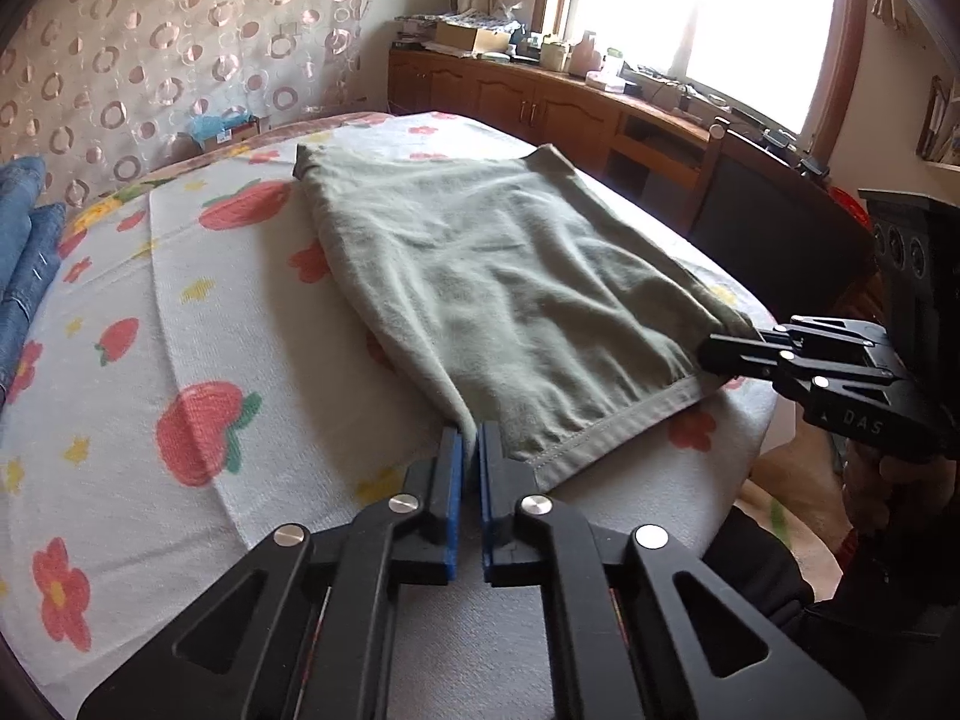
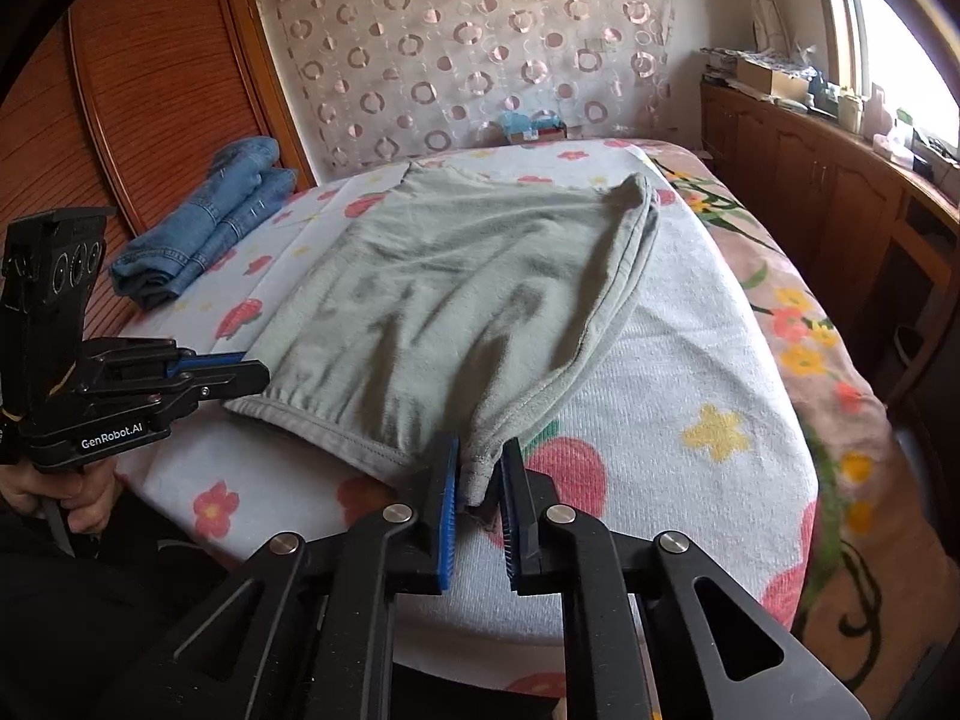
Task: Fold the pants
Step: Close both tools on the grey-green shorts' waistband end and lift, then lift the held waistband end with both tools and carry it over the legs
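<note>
At the bed's (image 2: 690,372) near edge, both grippers, left (image 1: 469,450) and right (image 2: 480,468), pinch the green pants' (image 1: 480,282) hem corners (jaws nearly closed).

Pants (image 2: 456,294) lie on the bed (image 2: 690,372), folded jeans (image 2: 210,228) to their left.

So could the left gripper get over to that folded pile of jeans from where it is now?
Probably not right away. The left gripper is shut on a near corner of the green pants, so it would have to let go first. The jeans lie further back on the bed, with nothing in between.
</note>
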The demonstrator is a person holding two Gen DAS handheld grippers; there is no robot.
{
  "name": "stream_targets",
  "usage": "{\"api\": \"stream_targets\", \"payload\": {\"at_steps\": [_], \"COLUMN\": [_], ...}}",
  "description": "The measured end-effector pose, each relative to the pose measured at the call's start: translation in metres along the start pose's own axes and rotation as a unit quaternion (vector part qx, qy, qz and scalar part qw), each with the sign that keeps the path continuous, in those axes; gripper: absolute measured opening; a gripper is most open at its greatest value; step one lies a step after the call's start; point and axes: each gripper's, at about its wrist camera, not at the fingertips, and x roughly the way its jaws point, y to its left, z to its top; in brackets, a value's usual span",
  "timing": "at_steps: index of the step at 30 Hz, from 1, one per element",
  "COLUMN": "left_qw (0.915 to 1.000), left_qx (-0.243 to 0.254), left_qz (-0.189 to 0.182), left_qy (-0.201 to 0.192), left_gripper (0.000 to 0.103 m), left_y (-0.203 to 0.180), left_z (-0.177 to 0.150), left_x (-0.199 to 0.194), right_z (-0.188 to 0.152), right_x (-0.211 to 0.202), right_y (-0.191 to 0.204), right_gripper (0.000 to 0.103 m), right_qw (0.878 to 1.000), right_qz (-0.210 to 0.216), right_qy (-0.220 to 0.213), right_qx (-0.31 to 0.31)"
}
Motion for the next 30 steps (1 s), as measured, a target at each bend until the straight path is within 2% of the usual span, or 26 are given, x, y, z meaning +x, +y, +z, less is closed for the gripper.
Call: {"api": "stream_targets", "payload": {"at_steps": [4, 10, 18, 22, 24, 29, 30], "left_qw": [0.9997, 0.997, 0.9889, 0.9832, 0.9824, 0.9846, 0.9861], "left_qx": [0.0, 0.005, 0.02, 0.033, 0.029, 0.007, 0.0], "left_qz": [-0.001, 0.006, 0.015, 0.039, 0.047, 0.063, 0.064], "left_qy": [-0.023, -0.077, -0.146, -0.175, -0.178, -0.163, -0.154], "left_gripper": [0.005, 0.005, 0.003, 0.002, 0.002, 0.002, 0.006], "left_y": [-0.004, -0.005, -0.001, 0.002, 0.008, 0.027, 0.033], "left_z": [0.008, 0.034, 0.08, 0.099, 0.101, 0.088, 0.083], "left_x": [-0.018, -0.062, -0.128, -0.153, -0.157, -0.144, -0.136], "right_z": [0.011, 0.045, 0.096, 0.12, 0.129, 0.132, 0.131], "right_x": [-0.013, -0.045, -0.085, -0.097, -0.096, -0.063, -0.058], "right_y": [0.002, 0.011, 0.04, 0.057, 0.065, 0.067, 0.065], "right_gripper": [0.011, 0.01, 0.009, 0.009, 0.009, 0.009, 0.009], "right_qw": [1.0, 0.996, 0.985, 0.978, 0.976, 0.978, 0.979], "right_qz": [0.007, 0.021, 0.037, 0.044, 0.028, 0.036, 0.04], "right_qy": [-0.028, -0.083, -0.145, -0.168, -0.175, -0.15, -0.143], "right_qx": [-0.006, -0.029, -0.088, -0.116, -0.129, -0.141, -0.141]}}
